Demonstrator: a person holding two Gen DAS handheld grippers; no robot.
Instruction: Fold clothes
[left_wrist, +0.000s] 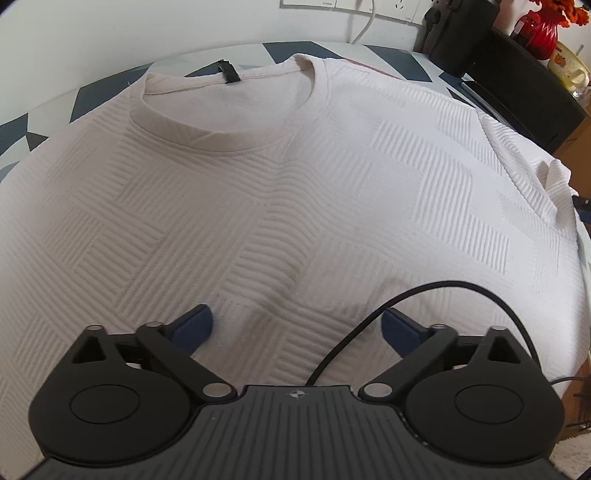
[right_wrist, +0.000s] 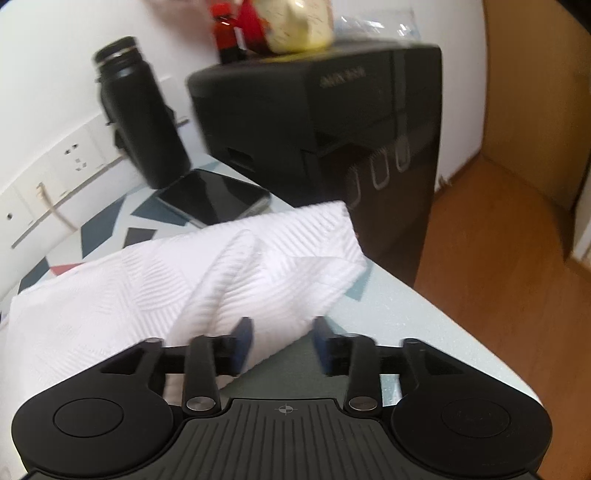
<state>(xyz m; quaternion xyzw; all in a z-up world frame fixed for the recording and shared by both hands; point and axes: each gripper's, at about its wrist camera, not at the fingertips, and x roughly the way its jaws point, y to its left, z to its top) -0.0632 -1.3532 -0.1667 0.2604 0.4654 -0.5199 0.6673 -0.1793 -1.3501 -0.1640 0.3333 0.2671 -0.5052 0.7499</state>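
Left wrist view: the white shirt (left_wrist: 280, 192) lies flat on the table (left_wrist: 92, 99), collar far; the left gripper (left_wrist: 297, 325) hangs over its lower part, fingers spread wide. Right wrist view: the right gripper (right_wrist: 282, 339) is parted around the crumpled sleeve (right_wrist: 291, 254) edge, not pinching it.

The white T-shirt (left_wrist: 280, 192) covers nearly all the counter (left_wrist: 110, 92) in the left wrist view, lying flat, so the space above it is open. A black cable (left_wrist: 369, 321) arcs across the lower right of that frame. In the right wrist view, the upper centre is blocked by a tall black box (right_wrist: 332, 129), with a black bottle (right_wrist: 144, 114) at upper left and a phone (right_wrist: 214, 199) lying flat between them. Bare counter edge (right_wrist: 424, 332) at lower right stays free, beside open wooden floor (right_wrist: 498, 258).
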